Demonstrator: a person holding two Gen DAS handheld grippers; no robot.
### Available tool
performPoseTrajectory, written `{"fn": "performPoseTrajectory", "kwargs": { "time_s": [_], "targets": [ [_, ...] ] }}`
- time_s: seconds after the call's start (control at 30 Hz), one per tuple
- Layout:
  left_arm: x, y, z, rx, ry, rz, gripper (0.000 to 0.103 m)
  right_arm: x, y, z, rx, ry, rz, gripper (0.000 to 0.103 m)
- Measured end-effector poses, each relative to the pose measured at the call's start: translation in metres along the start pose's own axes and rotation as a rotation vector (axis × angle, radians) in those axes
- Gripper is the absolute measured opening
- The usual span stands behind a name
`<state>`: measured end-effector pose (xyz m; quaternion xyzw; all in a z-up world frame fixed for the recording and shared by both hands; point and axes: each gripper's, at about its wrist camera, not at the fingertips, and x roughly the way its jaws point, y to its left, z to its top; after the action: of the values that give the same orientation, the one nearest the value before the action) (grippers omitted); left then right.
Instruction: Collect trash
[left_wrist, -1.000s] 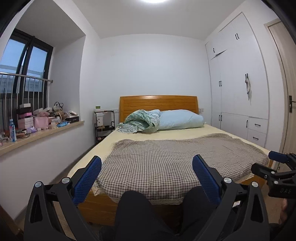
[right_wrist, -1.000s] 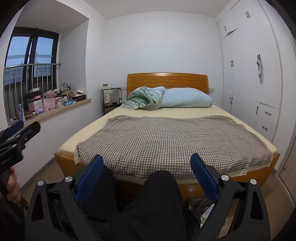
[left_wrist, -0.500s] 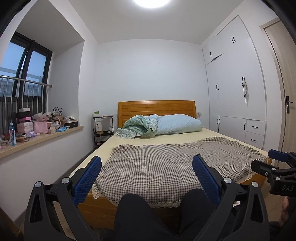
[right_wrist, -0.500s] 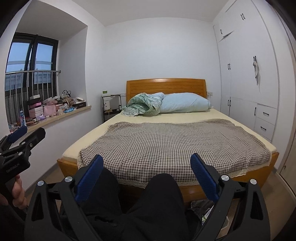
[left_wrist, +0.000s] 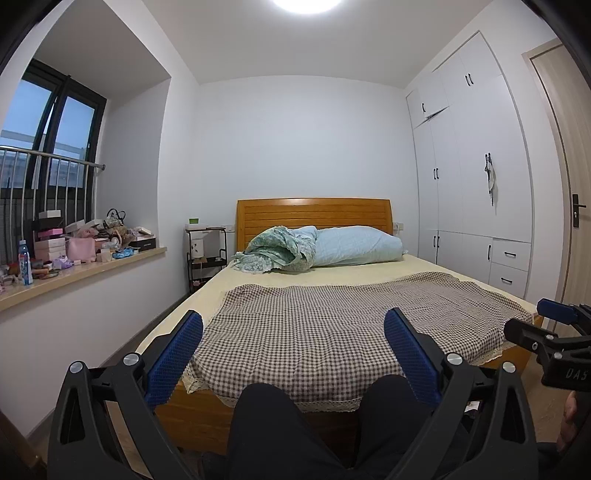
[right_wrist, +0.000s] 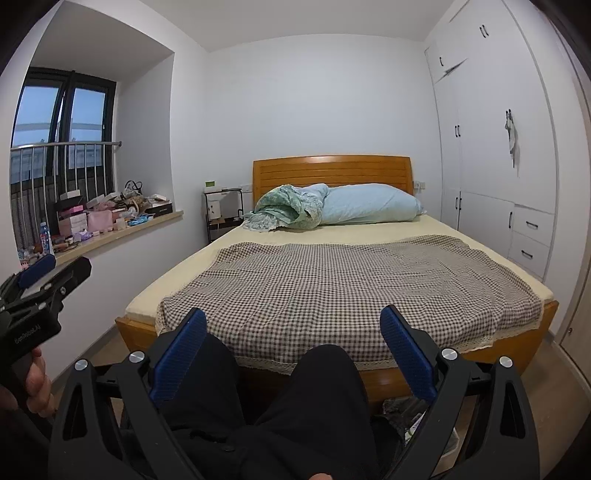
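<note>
My left gripper (left_wrist: 293, 332) stands open with nothing between its blue pads, pointing at the bed (left_wrist: 332, 332) over the person's dark-trousered knees (left_wrist: 280, 424). My right gripper (right_wrist: 293, 328) is open and empty too, held beside it. Each gripper shows at the edge of the other's view: the right gripper (left_wrist: 546, 332) and the left gripper (right_wrist: 44, 273), held by a hand (right_wrist: 37, 384). Some crumpled wrappers (right_wrist: 413, 417) lie on the floor by the bed's foot, partly hidden behind my right finger. A small white scrap (left_wrist: 471, 406) also shows on the floor.
A checked blanket (right_wrist: 351, 288) covers the wooden bed, with a pillow (right_wrist: 369, 208) and bunched quilt (right_wrist: 288, 208) at its head. A cluttered windowsill (left_wrist: 74, 254) runs along the left, a black side rack (left_wrist: 205, 251) stands by the headboard, and white wardrobes (left_wrist: 472, 184) line the right.
Both views have tilted up a little, so the bed sits lower in frame and more ceiling shows. Both grippers stay open and empty.
</note>
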<state>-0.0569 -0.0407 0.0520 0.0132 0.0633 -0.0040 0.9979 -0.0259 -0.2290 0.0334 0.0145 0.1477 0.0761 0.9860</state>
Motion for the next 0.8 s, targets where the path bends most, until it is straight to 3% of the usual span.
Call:
{"fn": "performPoseTrajectory", "kwargs": {
  "time_s": [0.8],
  "targets": [
    [0.0004, -0.0002, -0.0015, -0.004, 0.003, 0.002, 0.095, -0.0013, -0.0009, 0.0031, 0.013, 0.01, -0.004, 0.091]
  ]
}}
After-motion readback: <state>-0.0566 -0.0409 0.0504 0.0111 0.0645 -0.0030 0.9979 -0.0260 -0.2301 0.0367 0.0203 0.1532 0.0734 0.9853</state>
